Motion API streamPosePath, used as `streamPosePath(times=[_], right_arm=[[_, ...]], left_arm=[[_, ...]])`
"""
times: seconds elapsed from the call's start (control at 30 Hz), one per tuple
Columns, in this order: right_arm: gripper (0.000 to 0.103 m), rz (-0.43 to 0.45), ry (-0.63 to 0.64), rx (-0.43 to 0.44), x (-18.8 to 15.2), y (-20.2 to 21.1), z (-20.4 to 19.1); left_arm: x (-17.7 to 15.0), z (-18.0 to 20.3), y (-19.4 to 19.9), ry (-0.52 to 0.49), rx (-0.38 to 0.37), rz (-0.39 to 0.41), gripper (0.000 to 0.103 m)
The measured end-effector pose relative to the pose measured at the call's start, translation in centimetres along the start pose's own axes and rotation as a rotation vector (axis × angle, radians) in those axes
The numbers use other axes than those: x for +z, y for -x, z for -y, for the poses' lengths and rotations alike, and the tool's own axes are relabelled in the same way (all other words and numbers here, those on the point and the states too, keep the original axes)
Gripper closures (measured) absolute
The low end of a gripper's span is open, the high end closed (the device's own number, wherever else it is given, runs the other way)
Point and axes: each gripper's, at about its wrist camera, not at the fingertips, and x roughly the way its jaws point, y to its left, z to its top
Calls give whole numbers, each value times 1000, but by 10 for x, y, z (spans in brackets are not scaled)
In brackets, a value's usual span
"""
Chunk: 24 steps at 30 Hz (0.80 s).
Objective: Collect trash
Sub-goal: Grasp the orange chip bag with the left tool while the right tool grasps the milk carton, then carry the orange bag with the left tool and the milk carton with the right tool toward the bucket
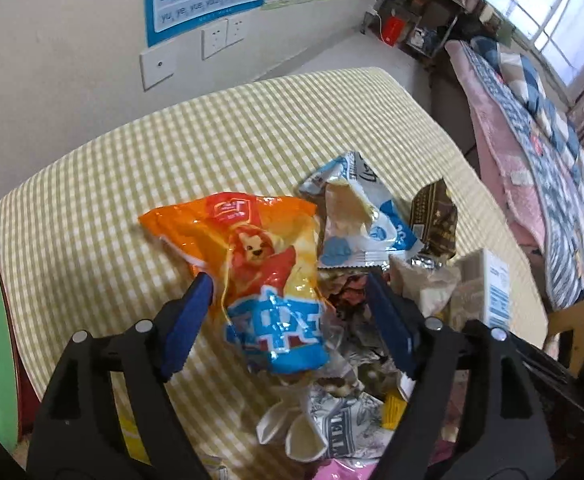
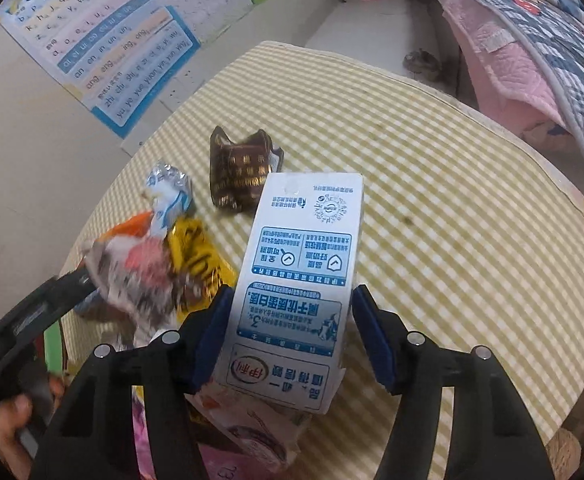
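Left wrist: my left gripper [image 1: 287,296] is spread wide around the orange snack bag [image 1: 251,264] on the checked table [image 1: 131,160]; I should close low. Right wrist: right gripper [image 2: 289,312] brackets the milk carton [image 2: 300,280], apparently unclamped; square it first

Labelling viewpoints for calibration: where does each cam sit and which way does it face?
Left wrist: on the left tongs, looking down across the checked table; open fingers straddle the orange snack bag.
Right wrist: on the right tongs, facing the wall poster; fingers flank the milk carton.
Shared: brown wrapper, carton, table.
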Motion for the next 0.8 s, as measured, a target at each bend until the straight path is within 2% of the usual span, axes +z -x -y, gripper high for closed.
streamPosePath(times=[0.03, 0.07, 0.1, 0.23, 0.33, 0.57, 0.8], right_arm=[[44, 5, -5, 6, -3, 4, 2], [44, 13, -10, 13, -6, 9, 3], [44, 23, -12, 19, -8, 14, 6], [44, 76, -18, 40, -12, 34, 3], [44, 123, -26, 64, -16, 54, 0], [44, 189, -17, 123, -28, 93, -15], [44, 205, 32, 137, -39, 110, -49]], left_arm=[[0, 0, -2, 2, 2, -8, 37], [0, -1, -4, 11, 1, -20, 54], [-1, -3, -4, 18, -4, -23, 54], [-5, -1, 16, -3, -8, 49, 57], [-16, 3, 50, -21, -9, 134, 57], [-42, 3, 120, -68, -18, 267, 57], [-71, -7, 154, -70, -39, 307, 57]])
